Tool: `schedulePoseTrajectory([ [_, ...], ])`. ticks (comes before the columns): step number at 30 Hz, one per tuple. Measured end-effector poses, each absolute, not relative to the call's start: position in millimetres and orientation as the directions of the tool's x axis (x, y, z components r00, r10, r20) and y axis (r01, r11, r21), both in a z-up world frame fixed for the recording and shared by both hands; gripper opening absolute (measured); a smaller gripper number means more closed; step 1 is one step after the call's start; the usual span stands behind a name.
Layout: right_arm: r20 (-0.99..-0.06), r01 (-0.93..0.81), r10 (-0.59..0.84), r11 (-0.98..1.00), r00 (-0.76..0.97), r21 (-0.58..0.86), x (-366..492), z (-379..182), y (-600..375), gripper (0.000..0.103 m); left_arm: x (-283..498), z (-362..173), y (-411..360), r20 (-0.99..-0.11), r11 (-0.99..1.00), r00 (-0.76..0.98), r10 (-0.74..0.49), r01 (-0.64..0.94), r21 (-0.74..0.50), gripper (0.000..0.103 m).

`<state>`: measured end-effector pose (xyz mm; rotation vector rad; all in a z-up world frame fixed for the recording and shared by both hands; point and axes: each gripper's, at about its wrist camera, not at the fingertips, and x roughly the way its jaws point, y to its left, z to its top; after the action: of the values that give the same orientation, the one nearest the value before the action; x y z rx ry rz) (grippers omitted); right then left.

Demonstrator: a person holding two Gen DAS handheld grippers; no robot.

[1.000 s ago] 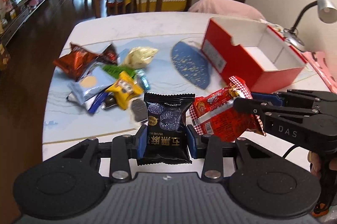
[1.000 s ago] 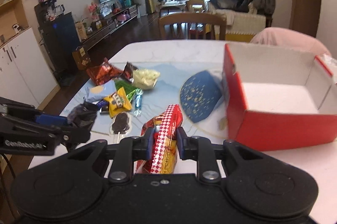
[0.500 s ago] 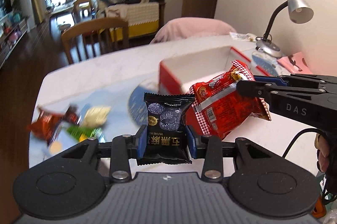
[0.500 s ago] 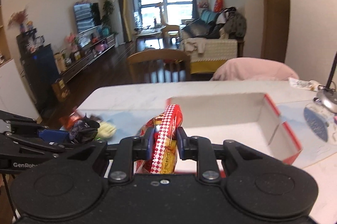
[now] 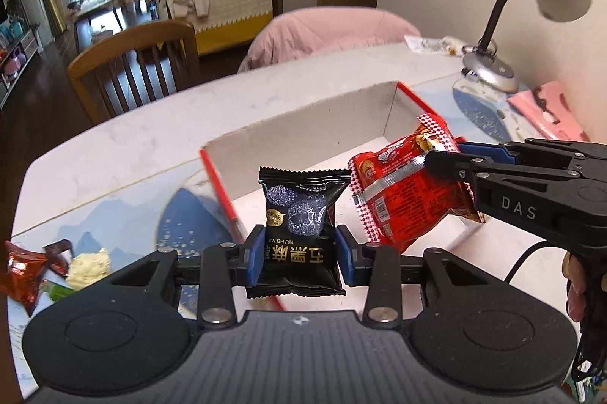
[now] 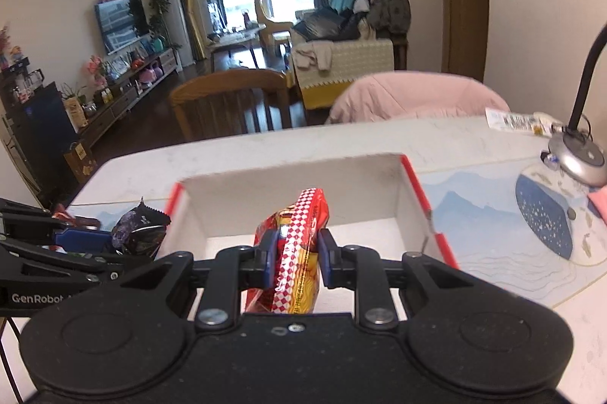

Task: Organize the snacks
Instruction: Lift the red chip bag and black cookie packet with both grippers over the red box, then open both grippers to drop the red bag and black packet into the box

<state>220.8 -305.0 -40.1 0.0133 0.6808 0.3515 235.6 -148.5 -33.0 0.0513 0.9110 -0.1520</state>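
Note:
My left gripper (image 5: 299, 258) is shut on a black snack packet (image 5: 299, 214) and holds it upright over the near left edge of the red box (image 5: 218, 176). My right gripper (image 6: 295, 261) is shut on a red checkered snack packet (image 6: 297, 244), held above the open white inside of the red box (image 6: 413, 184). The red packet (image 5: 406, 191) and the right gripper (image 5: 447, 159) also show in the left wrist view. The black packet (image 6: 138, 225) shows at the left of the right wrist view, just outside the box's left wall.
Loose snacks lie at the table's left: a red-brown packet (image 5: 22, 267) and a pale yellow one (image 5: 89, 265). A desk lamp (image 5: 493, 70) stands at the far right, with a pink item (image 5: 546, 112) beside it. A wooden chair (image 5: 136, 70) stands behind the table (image 5: 114, 146).
Both grippers swung right from the snack pile with their packets and now hang at the red box. The box has come closer and centred in both views.

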Motion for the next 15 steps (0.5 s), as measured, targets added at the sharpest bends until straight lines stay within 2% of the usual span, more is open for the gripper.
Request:
schedulePoseTrajectory([
  [15,-0.722,-0.291,0.335,0.937,0.605,0.191,255.3,-94.2,-334.9,0.021,293.2,-99.2,-193.3,-0.909,0.985,0.417,-0.012,0.159,0.060,0.038],
])
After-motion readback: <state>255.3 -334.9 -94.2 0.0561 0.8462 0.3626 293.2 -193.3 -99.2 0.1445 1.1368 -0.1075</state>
